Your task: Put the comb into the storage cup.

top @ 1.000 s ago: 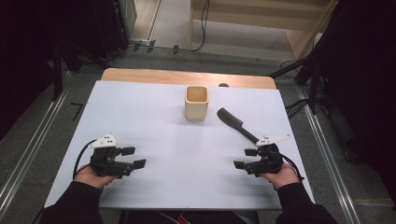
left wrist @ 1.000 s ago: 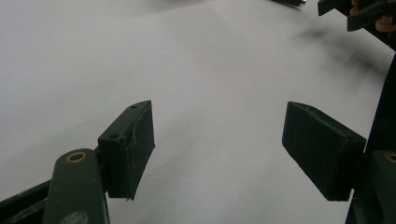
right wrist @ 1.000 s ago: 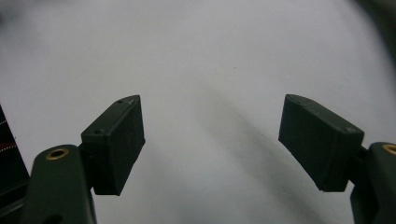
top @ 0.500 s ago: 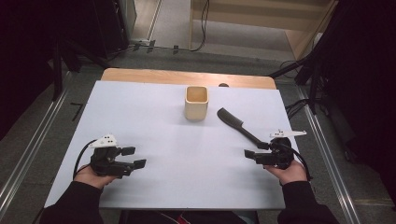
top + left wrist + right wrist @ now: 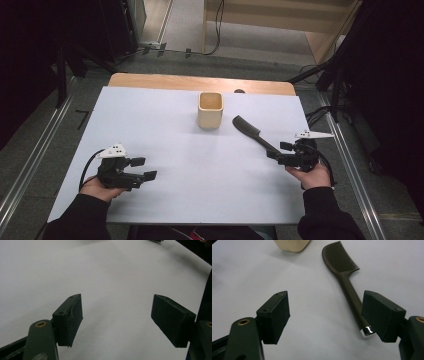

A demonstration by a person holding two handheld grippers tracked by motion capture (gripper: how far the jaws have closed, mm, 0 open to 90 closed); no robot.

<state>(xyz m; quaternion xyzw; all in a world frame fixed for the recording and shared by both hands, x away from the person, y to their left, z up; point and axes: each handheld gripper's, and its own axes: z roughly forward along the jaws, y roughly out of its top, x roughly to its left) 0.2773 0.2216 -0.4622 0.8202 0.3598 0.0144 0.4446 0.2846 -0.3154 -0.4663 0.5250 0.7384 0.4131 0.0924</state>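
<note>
Tabletop (image 5: 175, 130) first: we saw a broad white sheet covering most of it, with a strip of bare wood along the far edge. Near the far middle stood a cream square cup (image 5: 210, 110), upright and open-topped, with nothing touching it. Just to its right lay the dark comb (image 5: 255, 134), flat on the white surface, its toothed head pointing toward the cup and its handle running back toward our right hand. Our right gripper (image 5: 276, 150) hovered at the handle's near end with its jaws spread wide and nothing between them; in the right gripper view the comb (image 5: 347, 287) lay slantwise, its silver-capped handle tip (image 5: 367, 330) sitting just beside the right-hand jaw rather than centred in the gap. Our left gripper (image 5: 144, 169) rested well apart on the near left of the table, its jaws likewise parted and empty, and the left gripper view showed bare white sheet between them. We judged the comb to be light, stiff and thin, probably hard plastic, so it would lift easily but could skate on the smooth sheet or pivot if pinched off-centre. The teeth looked fine and would flex or slip under the pads, so the best hold seemed to be across the slim handle, a little up from the metal cap, after shifting the gripper sideways to centre it
</note>
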